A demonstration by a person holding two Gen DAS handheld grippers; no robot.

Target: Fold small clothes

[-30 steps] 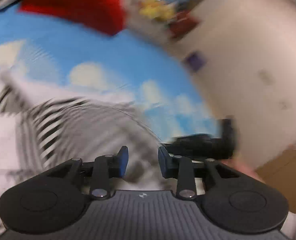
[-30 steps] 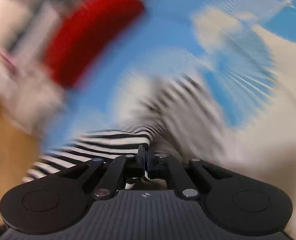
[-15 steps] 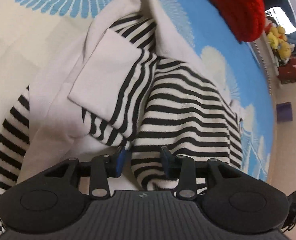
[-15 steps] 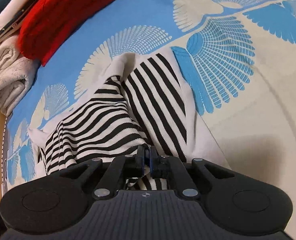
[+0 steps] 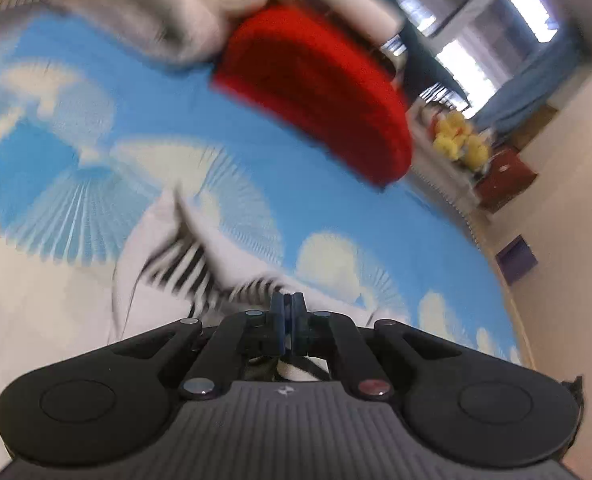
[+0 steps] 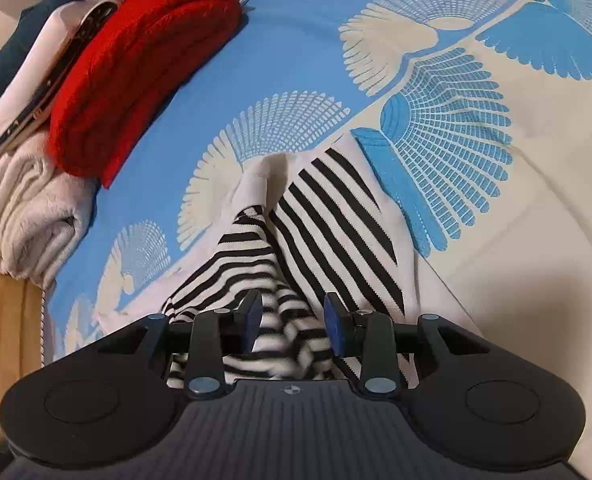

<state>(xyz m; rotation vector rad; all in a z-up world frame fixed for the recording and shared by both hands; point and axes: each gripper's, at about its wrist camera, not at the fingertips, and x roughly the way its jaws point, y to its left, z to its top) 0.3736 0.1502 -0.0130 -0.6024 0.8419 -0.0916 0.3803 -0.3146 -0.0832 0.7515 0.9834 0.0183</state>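
Your left gripper (image 5: 287, 322) pinches the striped top (image 6: 335, 216); your right gripper (image 6: 292, 322) gapes wide over it.

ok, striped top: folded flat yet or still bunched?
Still bunched. The striped top lies crumpled in uneven ridges on the blue sheet, not squared into a flat fold.

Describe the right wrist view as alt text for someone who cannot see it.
The open right gripper hovers over a crumpled black-and-white striped garment lying on a blue and cream patterned bedspread. A folded red knit and a pale folded towel sit at upper left.
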